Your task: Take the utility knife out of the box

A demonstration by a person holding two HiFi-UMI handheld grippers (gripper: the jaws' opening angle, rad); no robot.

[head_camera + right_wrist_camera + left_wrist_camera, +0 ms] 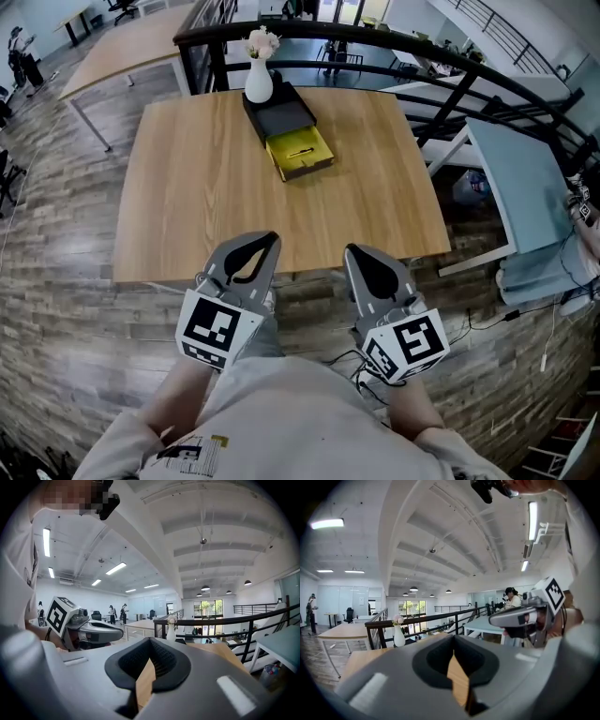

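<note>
A black box (279, 111) stands at the far side of the wooden table (206, 197). Its yellow drawer (302, 155) is pulled out toward me. A dark utility knife (300, 151) lies in the drawer. My left gripper (270, 238) and my right gripper (352, 251) hover side by side at the table's near edge, well short of the box. Both are shut with nothing between their fingers. In the left gripper view the jaws (453, 641) meet over the tabletop, and the same holds in the right gripper view (150, 641).
A white vase (259, 82) with pale flowers stands just behind the box, against a black railing (394, 42). A light blue table (525, 178) stands to the right, another wooden table (122, 47) at the far left. Cables lie on the floor at right.
</note>
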